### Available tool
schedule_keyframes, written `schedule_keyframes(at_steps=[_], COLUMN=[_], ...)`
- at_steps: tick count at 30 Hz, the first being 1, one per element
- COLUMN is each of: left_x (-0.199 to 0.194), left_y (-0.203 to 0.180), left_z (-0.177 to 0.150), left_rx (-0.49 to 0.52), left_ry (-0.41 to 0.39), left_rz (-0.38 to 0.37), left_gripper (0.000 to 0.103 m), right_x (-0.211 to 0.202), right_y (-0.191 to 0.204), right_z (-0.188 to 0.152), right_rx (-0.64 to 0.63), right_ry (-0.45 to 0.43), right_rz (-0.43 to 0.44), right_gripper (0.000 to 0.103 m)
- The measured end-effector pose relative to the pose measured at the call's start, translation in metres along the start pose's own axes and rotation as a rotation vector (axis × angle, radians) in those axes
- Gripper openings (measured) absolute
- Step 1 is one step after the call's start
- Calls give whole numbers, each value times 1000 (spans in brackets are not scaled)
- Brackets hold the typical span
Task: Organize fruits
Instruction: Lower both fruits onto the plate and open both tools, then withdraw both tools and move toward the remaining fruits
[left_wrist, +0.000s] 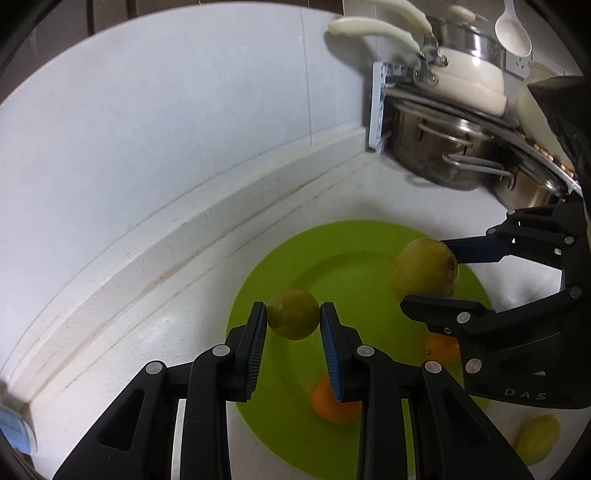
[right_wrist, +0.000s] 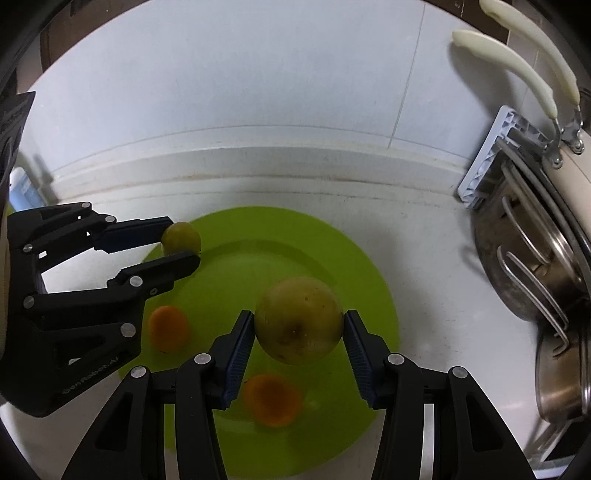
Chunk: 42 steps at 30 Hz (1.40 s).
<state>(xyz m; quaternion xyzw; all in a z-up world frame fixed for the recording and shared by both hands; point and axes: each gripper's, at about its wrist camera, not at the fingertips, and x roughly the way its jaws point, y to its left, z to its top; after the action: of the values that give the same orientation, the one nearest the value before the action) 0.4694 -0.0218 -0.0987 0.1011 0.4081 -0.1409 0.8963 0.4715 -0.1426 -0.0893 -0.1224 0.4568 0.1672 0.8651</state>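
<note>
while both grippers hang over the counter:
pots (right_wrist: 532, 266): stacked right, well apart
plate (right_wrist: 354, 258): green, holds two oranges (right_wrist: 272, 402)
right gripper (right_wrist: 298, 347): pinching large round fruit (right_wrist: 298, 320)
left gripper (left_wrist: 293, 325): pinching small round fruit (left_wrist: 293, 314)

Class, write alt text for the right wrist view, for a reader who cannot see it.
The right gripper holds a large yellow-green fruit above a green plate where two small orange fruits lie. At left, the left gripper grips a smaller green fruit over the plate's edge; steel pots stand at right on the white counter.
</note>
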Motion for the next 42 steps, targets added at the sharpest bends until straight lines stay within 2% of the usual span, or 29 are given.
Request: schedule_keyframes(at_steps=[11, 23, 31, 35, 42], left_x=[11, -11, -50, -74, -120], left_y=[-1, -3, -4, -8, -16], left_z=[-1, -4, -7, -9, -19], left_rx=[14, 18, 0, -4, -15], left_ry=[28, 13, -36, -74, -134], left_rz=[-11, -1, 10, 23, 31], left_gripper=[30, 41, 58, 63, 71], right_x=[14, -12, -49, -72, -113], right_y=[-2, 5, 13, 17, 27], right_z=[-3, -4, -13, -22, -39], right_rx=[11, 4, 22, 35, 60], right_ry=[36, -27, -88, -128, -193], right_rz=[16, -20, -30, -40, -66], right_gripper=[50, 51, 51, 56, 57])
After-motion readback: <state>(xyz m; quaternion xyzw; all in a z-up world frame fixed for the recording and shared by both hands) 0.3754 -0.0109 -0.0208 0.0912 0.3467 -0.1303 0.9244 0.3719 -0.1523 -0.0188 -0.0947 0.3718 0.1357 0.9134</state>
